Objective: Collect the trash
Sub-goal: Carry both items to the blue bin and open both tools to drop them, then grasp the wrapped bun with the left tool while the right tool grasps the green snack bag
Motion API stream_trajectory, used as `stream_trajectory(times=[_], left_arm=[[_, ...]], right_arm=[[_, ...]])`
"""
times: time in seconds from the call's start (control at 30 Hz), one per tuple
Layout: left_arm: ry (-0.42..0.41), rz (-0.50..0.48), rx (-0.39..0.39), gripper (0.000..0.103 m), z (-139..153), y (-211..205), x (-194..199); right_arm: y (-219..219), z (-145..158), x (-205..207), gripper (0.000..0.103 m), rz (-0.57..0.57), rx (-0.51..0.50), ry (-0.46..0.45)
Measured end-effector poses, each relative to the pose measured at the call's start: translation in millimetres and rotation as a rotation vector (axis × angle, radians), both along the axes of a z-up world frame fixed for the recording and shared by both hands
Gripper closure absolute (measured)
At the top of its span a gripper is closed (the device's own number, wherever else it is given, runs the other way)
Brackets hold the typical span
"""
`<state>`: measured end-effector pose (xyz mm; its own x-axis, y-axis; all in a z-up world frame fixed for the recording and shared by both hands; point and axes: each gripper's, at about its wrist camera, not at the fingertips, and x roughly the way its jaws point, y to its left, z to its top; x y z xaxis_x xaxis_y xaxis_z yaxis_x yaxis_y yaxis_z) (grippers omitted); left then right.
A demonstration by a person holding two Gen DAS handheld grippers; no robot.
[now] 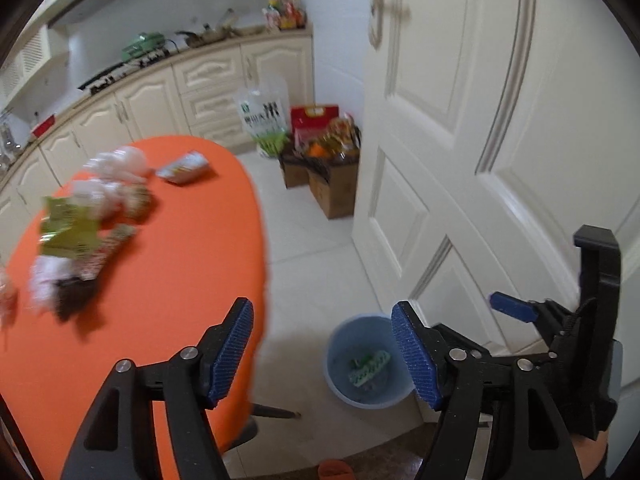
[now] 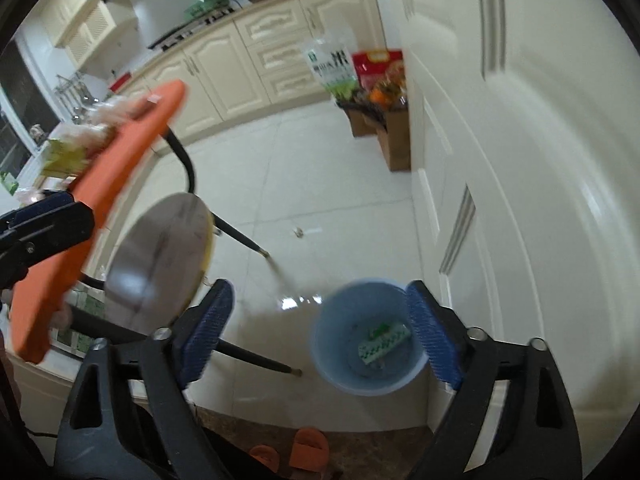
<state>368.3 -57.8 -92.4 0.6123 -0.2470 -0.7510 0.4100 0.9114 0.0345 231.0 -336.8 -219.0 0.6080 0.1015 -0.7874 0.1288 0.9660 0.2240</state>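
Note:
Trash lies in a blurred heap on the round orange table (image 1: 160,280): a green packet (image 1: 68,228), white plastic bags (image 1: 116,164), a small printed packet (image 1: 182,168) and something dark (image 1: 76,296). My left gripper (image 1: 324,354) is open and empty, over the table's right edge and the floor. Below it on the floor stands a light blue bin (image 1: 352,398) with a green and white wrapper (image 1: 370,364) inside. My right gripper (image 2: 320,320) is open wide and empty above the same bin (image 2: 360,388), where the wrapper (image 2: 382,344) lies at the bottom.
A white panelled door (image 1: 480,120) fills the right side, close to the bin. Cardboard boxes of groceries (image 1: 332,184) stand by the cream cabinets (image 1: 160,100). A round stool (image 2: 160,256) sits under the table. Orange slippers (image 2: 308,448) lie near the bottom edge.

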Motion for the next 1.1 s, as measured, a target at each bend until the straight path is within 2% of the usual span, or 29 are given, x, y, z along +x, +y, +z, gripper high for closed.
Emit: stream_trajectory(times=[0.1,0.17,0.2,0.27,0.43,0.47,0.5,0.53,0.6,0.7,0.9,1.1], left_arm=[[-0.054,0.035,-0.043,0.029,10.8,35.2,-21.8],[-0.088,0.063,-0.079,0.027,12.2,74.2,-50.5],[-0.108,0.082,-0.094,0.025,18.9,95.1,-50.1],[-0.128,0.111,-0.104,0.022,14.6,111.8,-69.7],[-0.195,0.257,-0.089,0.02,24.4,194.8,-78.5],[-0.203,0.281,-0.084,0.019,28.5,199.8,-85.5],[-0.214,0.322,-0.073,0.018,29.0,222.7,-82.5],[-0.221,0.344,-0.068,0.018,37.4,228.8,-96.9],[-0.242,0.402,-0.061,0.013,41.7,253.4,-96.1],[-0.254,0.504,-0.024,0.012,45.0,284.3,-89.2],[-0.193,0.656,-0.034,0.012,31.1,348.3,-43.2],[-0.076,0.727,-0.018,0.012,3.6,379.9,8.9]], right_arm=[[34.2,39.5,-10.2,0.006,0.037,-0.033,-0.078],[55.1,59.5,-13.2,0.006,0.057,-0.053,-0.112],[68.3,71.4,-14.2,0.005,0.073,-0.061,-0.136],[93.2,91.1,-15.1,0.001,0.106,-0.07,-0.172],[159.4,124.5,-2.1,0.0,0.188,-0.094,-0.227],[168.5,126.1,2.5,0.0,0.201,-0.094,-0.231],[184.3,129.2,9.5,0.0,0.222,-0.091,-0.238],[195.3,130.6,15.3,0.0,0.234,-0.092,-0.243],[219.9,131.1,31.9,0.0,0.262,-0.097,-0.244],[247.8,126.6,52.4,0.0,0.299,-0.095,-0.244],[279.7,105.4,93.1,0.0,0.353,-0.092,-0.212],[283.7,83.4,134.2,0.0,0.37,-0.098,-0.172]])
